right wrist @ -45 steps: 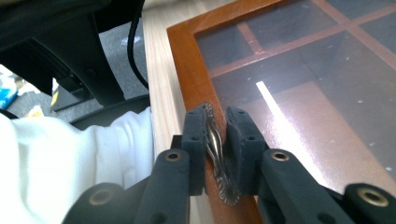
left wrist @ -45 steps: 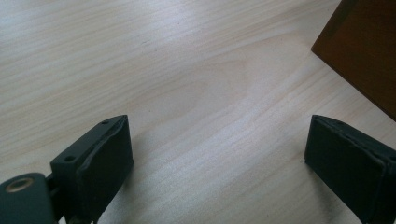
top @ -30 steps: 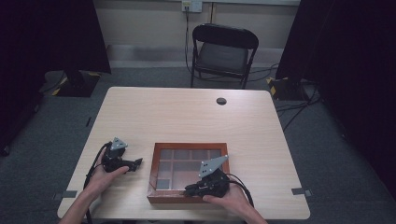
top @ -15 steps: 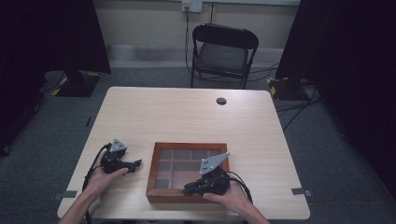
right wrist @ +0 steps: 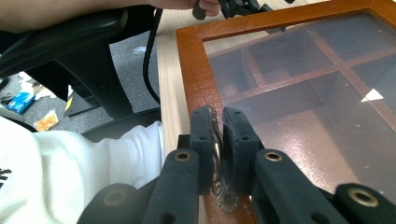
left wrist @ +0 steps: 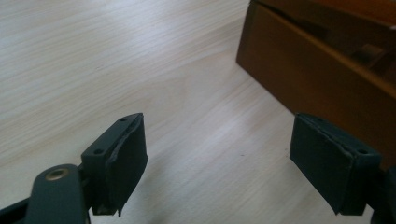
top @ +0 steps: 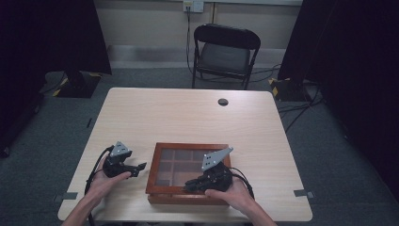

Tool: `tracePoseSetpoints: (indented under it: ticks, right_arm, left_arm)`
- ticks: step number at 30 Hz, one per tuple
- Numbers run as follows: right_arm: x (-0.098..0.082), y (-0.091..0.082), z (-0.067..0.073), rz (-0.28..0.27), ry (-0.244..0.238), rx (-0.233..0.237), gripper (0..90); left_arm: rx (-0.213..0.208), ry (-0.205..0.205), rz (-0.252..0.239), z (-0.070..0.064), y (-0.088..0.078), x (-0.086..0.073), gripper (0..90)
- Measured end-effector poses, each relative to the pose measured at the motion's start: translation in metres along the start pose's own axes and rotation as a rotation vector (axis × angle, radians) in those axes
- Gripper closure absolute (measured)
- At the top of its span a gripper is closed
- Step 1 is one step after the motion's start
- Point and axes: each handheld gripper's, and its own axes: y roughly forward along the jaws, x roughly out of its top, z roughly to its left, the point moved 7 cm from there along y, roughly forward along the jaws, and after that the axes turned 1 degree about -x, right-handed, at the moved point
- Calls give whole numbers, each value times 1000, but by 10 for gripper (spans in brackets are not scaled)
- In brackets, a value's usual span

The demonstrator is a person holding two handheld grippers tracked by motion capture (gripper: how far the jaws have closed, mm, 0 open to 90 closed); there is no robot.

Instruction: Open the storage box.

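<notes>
A brown wooden box (top: 188, 146) with a glass lid over several compartments lies near the table's front edge. My right gripper (top: 187, 188) is at the lid's front rim (right wrist: 196, 65), shut (right wrist: 215, 126) on a small metal clasp (right wrist: 219, 156) there. In the left gripper view a dark slit runs between the lid and the base of the box (left wrist: 317, 70). My left gripper (top: 140, 168) rests low on the table just left of the box. It is open (left wrist: 217, 163) with only bare tabletop between its pads, and its jaws have just been closing.
The light wooden table (top: 197, 117) has a round black cable hole (top: 223, 101) at the back. A black folding chair (top: 225, 52) stands behind it. The left hand with its gripper (right wrist: 243, 5) and cable appears beyond the box in the right gripper view.
</notes>
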Motion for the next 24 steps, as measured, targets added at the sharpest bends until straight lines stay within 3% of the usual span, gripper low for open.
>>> tracePoseSetpoints:
  ticks: [10,24]
  right_arm:
    - [7,-6,-1,9,13,12,835]
    - [15,-11,-2,4,24,12,834]
  left_arm:
    - [-37,-9,-47,-9,-5,9,183]
    - [-122,63,-114,-32,-11,20,171]
